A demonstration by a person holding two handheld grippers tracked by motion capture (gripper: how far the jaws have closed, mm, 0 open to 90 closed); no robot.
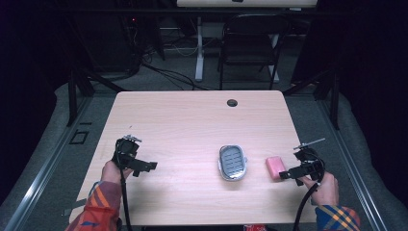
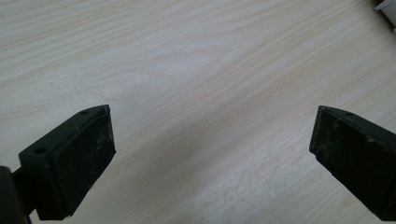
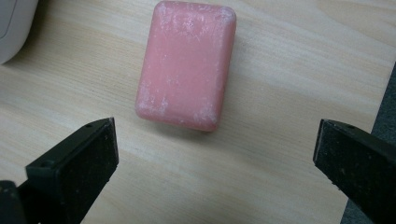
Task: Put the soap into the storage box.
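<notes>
We are at the very start of the work as far as we can judge: the pink soap bar (image 1: 275, 166) lies flat on the bare wood of the table (image 1: 192, 120), toward its right edge and nearer the near edge than the far one, and nothing has lifted it. Just beside it, toward the table's middle, sits the grey soap dish (image 1: 233, 162) with its slotted tray empty; bar and dish stand close but apart. Putting the bar into that dish looks like the job ahead, so the grasp, the lift and the placing all remain to do.

Our right gripper (image 1: 287, 174) hovers just at the near right side of the bar, jaws spread wide. In the right gripper view the soap bar (image 3: 187, 65) lies ahead of the two pads, beyond their tips and touching neither. Our left gripper (image 1: 146, 167) hangs near the table's left edge, well apart from both things, jaws likewise wide and empty over plain wood.
</notes>
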